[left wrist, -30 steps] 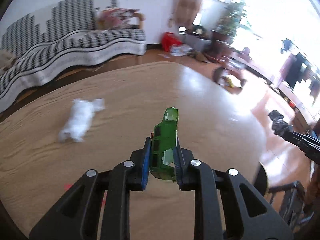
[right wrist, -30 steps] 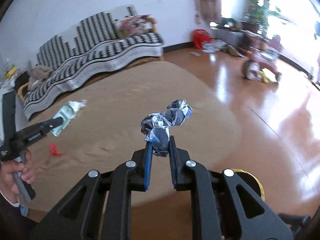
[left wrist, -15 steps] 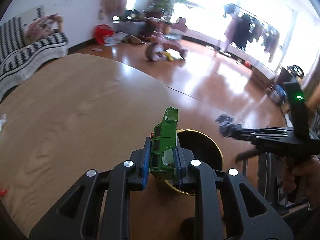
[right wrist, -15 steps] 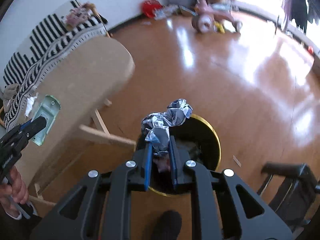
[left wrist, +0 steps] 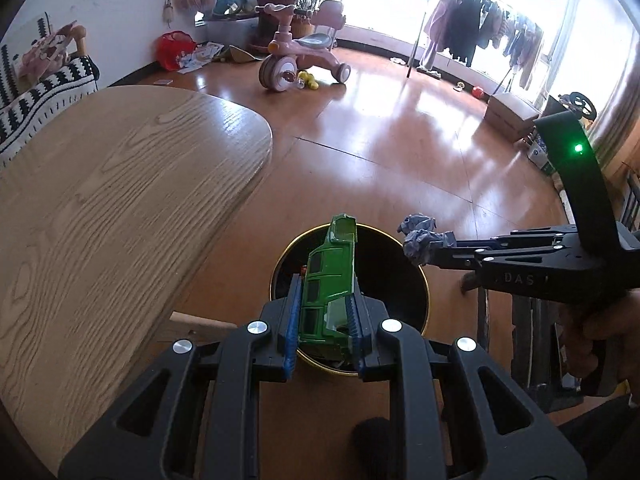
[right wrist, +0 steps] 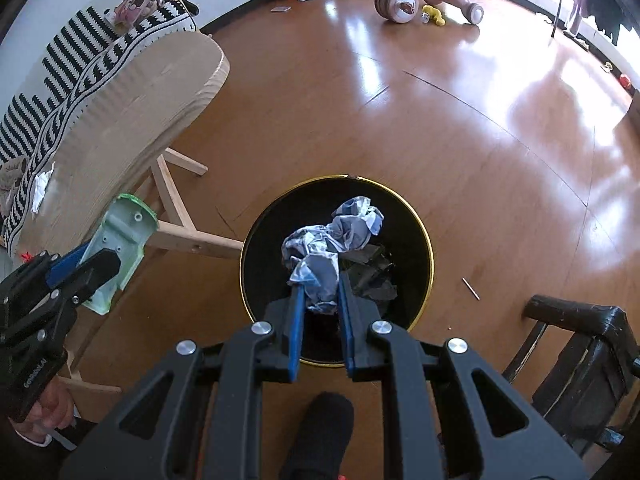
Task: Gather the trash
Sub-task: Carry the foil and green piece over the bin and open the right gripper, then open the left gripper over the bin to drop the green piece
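Note:
My left gripper (left wrist: 325, 280) is shut on a broken green toy car shell (left wrist: 330, 276), held over the near rim of a black trash bin with a gold rim (left wrist: 280, 258) on the floor. My right gripper (right wrist: 319, 280) is shut on a crumpled grey paper wad (right wrist: 332, 240) directly above the same bin (right wrist: 245, 248), which holds dark scraps. In the left wrist view the right gripper (left wrist: 436, 246) reaches in from the right with the wad (left wrist: 418, 236). In the right wrist view the left gripper (right wrist: 100, 260) shows at left with the toy shell (right wrist: 120, 236).
A wooden oval table (left wrist: 100, 208) stands left of the bin, with a white tissue (right wrist: 40, 188) on it. A dark wooden chair (right wrist: 580, 356) is at the right. A pink tricycle (left wrist: 300, 60) and a striped sofa (right wrist: 80, 64) lie farther off.
Both grippers swung away from the table and lowered toward the floor bin. The bin now sits close below both held items.

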`<state>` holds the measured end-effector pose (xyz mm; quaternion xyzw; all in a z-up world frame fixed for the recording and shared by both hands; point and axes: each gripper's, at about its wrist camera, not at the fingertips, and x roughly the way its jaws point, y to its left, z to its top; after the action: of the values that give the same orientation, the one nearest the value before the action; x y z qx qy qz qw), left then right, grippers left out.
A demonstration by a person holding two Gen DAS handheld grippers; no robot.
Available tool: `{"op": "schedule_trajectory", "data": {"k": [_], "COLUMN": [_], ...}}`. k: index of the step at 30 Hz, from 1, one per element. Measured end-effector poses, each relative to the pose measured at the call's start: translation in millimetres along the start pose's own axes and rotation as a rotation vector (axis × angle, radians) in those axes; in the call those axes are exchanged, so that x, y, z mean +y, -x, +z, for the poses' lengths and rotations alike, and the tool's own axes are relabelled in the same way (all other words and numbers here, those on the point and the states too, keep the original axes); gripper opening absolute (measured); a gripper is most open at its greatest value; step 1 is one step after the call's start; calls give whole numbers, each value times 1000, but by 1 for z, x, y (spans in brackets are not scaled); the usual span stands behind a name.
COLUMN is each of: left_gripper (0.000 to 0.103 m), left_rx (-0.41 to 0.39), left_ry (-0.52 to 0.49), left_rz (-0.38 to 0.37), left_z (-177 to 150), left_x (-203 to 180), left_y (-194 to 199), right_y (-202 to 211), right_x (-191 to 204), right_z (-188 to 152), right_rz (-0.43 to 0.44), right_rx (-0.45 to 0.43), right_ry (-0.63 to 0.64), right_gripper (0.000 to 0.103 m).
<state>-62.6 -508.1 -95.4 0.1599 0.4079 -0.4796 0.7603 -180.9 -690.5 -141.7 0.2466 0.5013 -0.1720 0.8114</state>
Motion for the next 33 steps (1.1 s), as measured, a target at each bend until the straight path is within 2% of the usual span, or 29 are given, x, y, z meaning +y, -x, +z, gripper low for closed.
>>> {"op": "schedule_trajectory", "data": {"k": [2, 4, 5, 6, 7, 17, 23, 24, 25, 27, 33], "left_gripper": [20, 20, 20, 20, 20, 20, 22, 27, 44, 67, 71], "left_rx": [1, 3, 4, 6, 8, 49, 51, 49, 46, 28, 8], "left_ry": [3, 2, 2, 1, -1, -12, -20, -22, -24, -25, -7], "left_rz": [-2, -4, -6, -8, -9, -34, -74, -75, -78, -76, -61], "left_z": [1, 3, 3, 1, 0, -4, -2, -2, -2, -1, 1], "left_x": [1, 0, 0, 1, 1, -7, -7, -8, -8, -9, 1], "left_y": [-1, -4, -5, -6, -7, -26, -34, -34, -35, -34, -22], "right_y": [1, 3, 5, 7, 10, 25, 32, 34, 35, 38, 42], "right_x": [-1, -2, -3, -4, -5, -9, -14, -14, -14, -15, -4], "right_z": [1, 1, 2, 2, 2, 4, 7, 7, 7, 8, 16], "right_rz": [3, 2, 3, 2, 1, -7, -9, -12, -12, -10, 2], "right_rx": [-5, -10, -21, -31, -46, -87, -110, -117, -122, -128, -145], "right_ry": [-2, -4, -6, -8, -9, -30, -52, -56, -62, -67, -62], "right_gripper": [16, 24, 39, 59, 65, 67, 69, 71, 72, 72, 72]}}
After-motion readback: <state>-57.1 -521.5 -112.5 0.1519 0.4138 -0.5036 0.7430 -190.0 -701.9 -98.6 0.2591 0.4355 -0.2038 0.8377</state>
